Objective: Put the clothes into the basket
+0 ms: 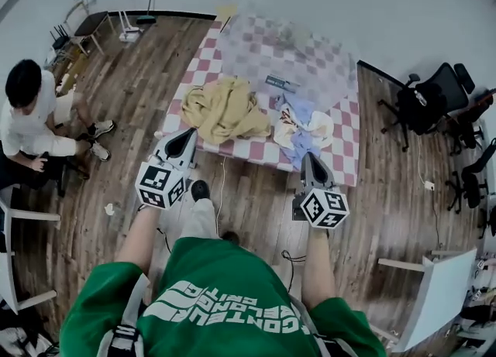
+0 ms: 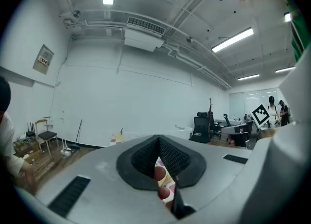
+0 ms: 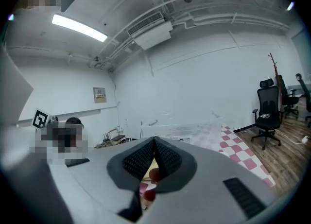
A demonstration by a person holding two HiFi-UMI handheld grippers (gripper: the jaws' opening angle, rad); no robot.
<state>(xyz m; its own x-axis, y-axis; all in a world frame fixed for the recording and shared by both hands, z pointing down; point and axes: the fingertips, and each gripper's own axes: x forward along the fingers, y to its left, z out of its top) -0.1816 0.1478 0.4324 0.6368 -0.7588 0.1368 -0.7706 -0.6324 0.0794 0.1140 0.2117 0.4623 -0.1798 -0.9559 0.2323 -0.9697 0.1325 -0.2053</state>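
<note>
Left gripper [image 1: 188,134] and right gripper [image 1: 308,157], jaws closed empty, face clothes [image 1: 226,109] on table [image 1: 203,62]; seated person [image 1: 31,115] left, office chairs [image 1: 426,104] right

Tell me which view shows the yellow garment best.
The head view: the yellow garment lies crumpled, whole, on the checked table. The gripper views show mostly the room and bits of checked cloth, with no clear sight of the garment.
</note>
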